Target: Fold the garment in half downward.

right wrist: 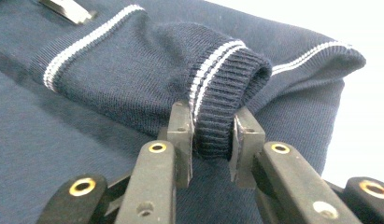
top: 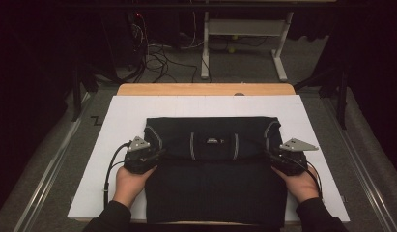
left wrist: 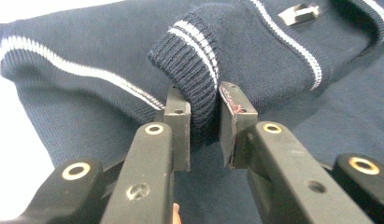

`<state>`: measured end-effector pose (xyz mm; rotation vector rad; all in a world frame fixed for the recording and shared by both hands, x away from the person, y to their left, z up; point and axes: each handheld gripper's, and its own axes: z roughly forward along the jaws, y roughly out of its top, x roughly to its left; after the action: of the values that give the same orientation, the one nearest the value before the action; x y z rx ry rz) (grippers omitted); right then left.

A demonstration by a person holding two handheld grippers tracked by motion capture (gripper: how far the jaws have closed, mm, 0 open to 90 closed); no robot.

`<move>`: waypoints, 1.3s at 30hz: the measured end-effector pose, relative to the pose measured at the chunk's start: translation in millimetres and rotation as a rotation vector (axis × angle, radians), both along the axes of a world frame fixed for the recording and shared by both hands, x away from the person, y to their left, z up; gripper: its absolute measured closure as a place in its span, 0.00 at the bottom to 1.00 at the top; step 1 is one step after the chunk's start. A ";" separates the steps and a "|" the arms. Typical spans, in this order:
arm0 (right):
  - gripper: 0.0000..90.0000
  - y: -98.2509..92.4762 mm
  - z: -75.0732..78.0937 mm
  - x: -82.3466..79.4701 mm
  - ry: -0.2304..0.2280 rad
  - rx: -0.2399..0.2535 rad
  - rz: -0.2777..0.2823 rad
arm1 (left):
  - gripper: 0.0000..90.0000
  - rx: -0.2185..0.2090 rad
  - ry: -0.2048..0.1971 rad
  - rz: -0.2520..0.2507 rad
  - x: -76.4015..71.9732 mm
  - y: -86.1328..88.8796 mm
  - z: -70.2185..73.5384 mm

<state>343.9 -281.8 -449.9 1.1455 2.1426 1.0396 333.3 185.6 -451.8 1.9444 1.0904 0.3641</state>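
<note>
A dark navy sweater lies flat on a white sheet, its upper part folded down into a band with white stripes. My left gripper is at the band's left end. In the left gripper view it is shut on a ribbed, white-striped sleeve cuff, which bulges up between the pads. My right gripper is at the band's right end. In the right gripper view it pinches the other ribbed cuff the same way. A hand holds each gripper from below.
The white sheet covers a wooden table, with bare margins left and right of the sweater. A small label sits mid-band. Beyond the table are floor cables and a white desk frame.
</note>
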 end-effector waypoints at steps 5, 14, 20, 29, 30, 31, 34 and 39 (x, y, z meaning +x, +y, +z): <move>0.83 -3.6 6.7 -15.2 -0.024 0.027 0.025 | 0.80 -0.016 -0.017 -0.011 -13.8 5.2 2.9; 0.83 -4.6 3.5 -43.6 -0.015 0.020 0.064 | 0.79 0.007 0.007 -0.045 -40.0 12.3 -2.1; 0.82 -4.9 -1.4 -60.3 -0.001 0.007 0.073 | 0.79 0.024 0.025 -0.070 -54.4 12.0 -9.3; 0.82 -6.6 -12.6 -71.0 0.040 -0.017 0.080 | 0.79 0.038 0.083 -0.092 -61.1 10.8 -26.4; 0.82 -6.1 -14.7 -71.4 0.047 -0.026 0.080 | 0.79 0.035 0.084 -0.088 -61.4 10.7 -26.8; 0.82 -5.2 -16.8 -71.8 0.054 -0.044 0.084 | 0.79 0.032 0.087 -0.086 -61.7 10.9 -26.4; 0.81 -4.1 -19.9 -72.6 0.064 -0.063 0.084 | 0.78 0.015 0.096 -0.088 -64.4 12.3 -26.2; 0.81 -5.3 -17.9 -76.6 0.060 -0.056 0.085 | 0.78 0.026 0.094 -0.103 -68.3 12.9 -25.1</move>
<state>267.3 -287.0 -467.8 1.0812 2.2705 0.9871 265.1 198.6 -476.9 2.0495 1.0446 0.2333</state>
